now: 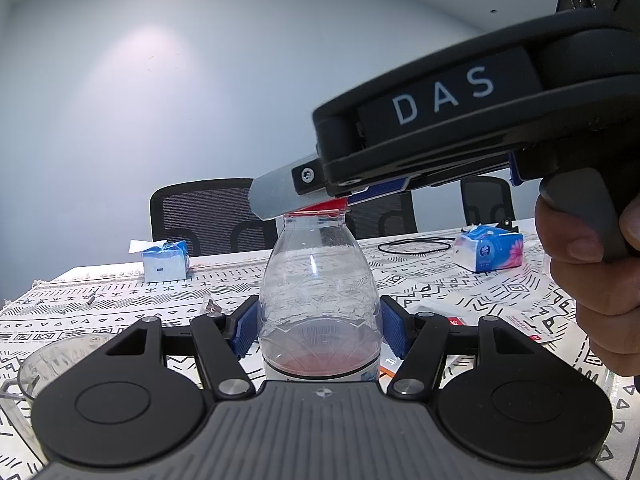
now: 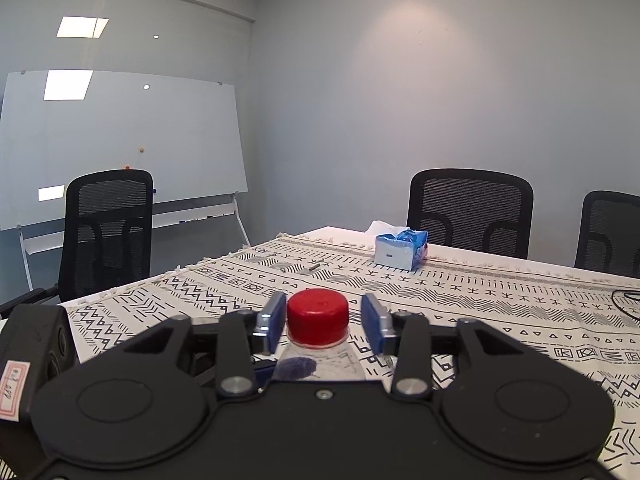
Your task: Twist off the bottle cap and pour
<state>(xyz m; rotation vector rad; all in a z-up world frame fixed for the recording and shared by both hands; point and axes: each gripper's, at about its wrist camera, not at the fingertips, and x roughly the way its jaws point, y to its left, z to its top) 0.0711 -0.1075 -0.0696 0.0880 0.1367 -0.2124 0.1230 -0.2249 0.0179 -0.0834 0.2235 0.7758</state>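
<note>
Left wrist view: the left gripper's jaws pinch the clear plastic bottle, which holds a little reddish liquid, by its body, toward the near edge of the cloth-covered desk. A clear plastic measuring cup sits toward the near left corner. If that pinch is light, the bottle may spin along with its top.

Right wrist view: the right gripper's jaws flank the round red plastic cap, one pad touching and the other just apart. Closing off-centre could make them slip or tilt the bottle.

Red cap mostly behind right tool
</note>
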